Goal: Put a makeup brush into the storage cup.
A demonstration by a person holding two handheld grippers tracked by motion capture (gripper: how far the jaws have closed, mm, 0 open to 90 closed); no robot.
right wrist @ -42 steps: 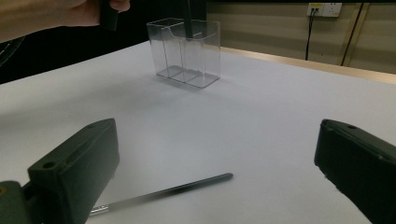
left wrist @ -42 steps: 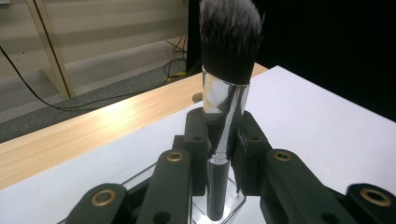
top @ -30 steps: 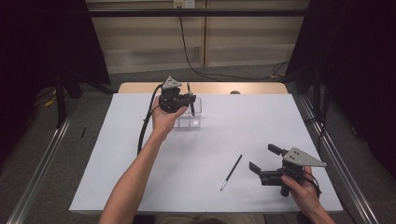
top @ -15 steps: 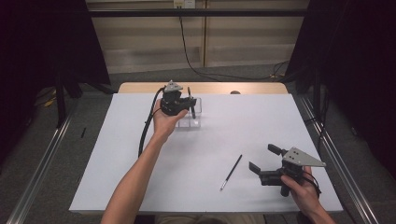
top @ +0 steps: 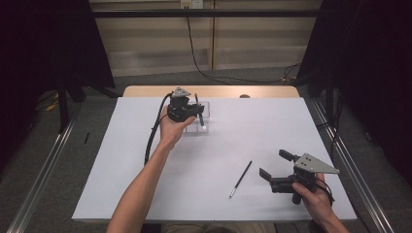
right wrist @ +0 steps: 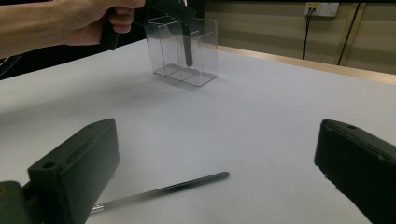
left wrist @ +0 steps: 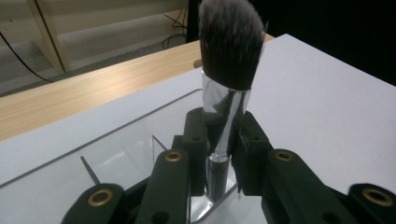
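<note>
L gripper (left wrist: 219, 140) clamps makeup brush (left wrist: 229, 60), lowering it into clear organizer (top: 203, 116) near table's (top: 145, 194) far edge. R gripper (top: 277, 167) released. Next: unclamp, withdraw.

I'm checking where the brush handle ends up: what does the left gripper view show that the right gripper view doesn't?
The left gripper view shows the makeup brush's bristle head and silver ferrule, with the left claw shut on it just below the ferrule. The right gripper view shows the brush's black handle hanging inside the clear organizer, its tip above the floor, the thin black pencil lying on the white table, and the open right claw. Both show the organizer's clear walls and the white table.
</note>
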